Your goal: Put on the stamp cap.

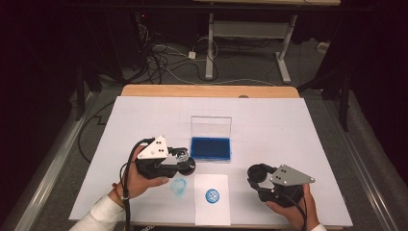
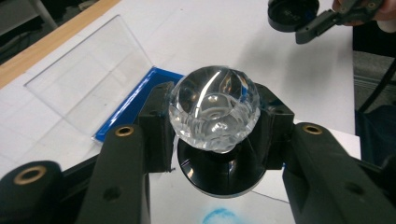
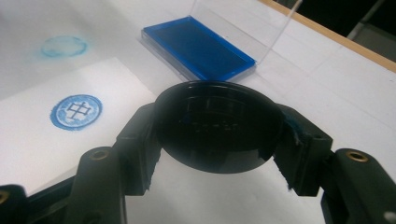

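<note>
Stamp with faceted clear knob and black base sits clamped between the jaws of my left gripper, held above the white table cover beside the blue ink pad. My right gripper is closed on the black round cap. A blue imprint marks the paper sheet; a fainter smudge lies just left of it.
</note>
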A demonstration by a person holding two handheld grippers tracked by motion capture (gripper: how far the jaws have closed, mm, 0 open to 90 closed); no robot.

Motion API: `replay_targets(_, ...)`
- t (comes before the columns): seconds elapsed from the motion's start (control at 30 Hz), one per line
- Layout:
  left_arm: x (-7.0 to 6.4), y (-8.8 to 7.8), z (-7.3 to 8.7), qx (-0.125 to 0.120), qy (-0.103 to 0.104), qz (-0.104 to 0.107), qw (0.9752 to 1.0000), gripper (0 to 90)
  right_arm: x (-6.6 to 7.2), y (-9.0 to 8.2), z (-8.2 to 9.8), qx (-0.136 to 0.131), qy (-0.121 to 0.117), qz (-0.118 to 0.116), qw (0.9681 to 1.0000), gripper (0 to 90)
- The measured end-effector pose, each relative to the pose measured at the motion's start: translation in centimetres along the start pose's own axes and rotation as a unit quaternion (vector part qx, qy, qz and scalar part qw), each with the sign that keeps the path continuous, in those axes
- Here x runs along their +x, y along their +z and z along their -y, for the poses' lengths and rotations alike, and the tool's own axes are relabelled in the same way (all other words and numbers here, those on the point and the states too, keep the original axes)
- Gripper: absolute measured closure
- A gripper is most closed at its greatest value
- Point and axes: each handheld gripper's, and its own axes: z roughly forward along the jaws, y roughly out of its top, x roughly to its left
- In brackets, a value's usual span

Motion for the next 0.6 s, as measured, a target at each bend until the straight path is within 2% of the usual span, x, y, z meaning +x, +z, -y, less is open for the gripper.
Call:
replay_targets(0.27, -0.2, -0.1, -0.5, -0.012, 0.0, 0.001, 0.9999, 54.8, 1.5, 1.5, -1.0, 0.001, -0.014, -0.037, 0.9992, 38.5)
replay_targets(0.6, -1.3, 1.0, -1.8, -0.018, 0.012, 0.013, 0.9997, 54.8, 3.8, 3.9, -2.9, -0.002, -0.029, -0.088, 0.9957, 38.4)
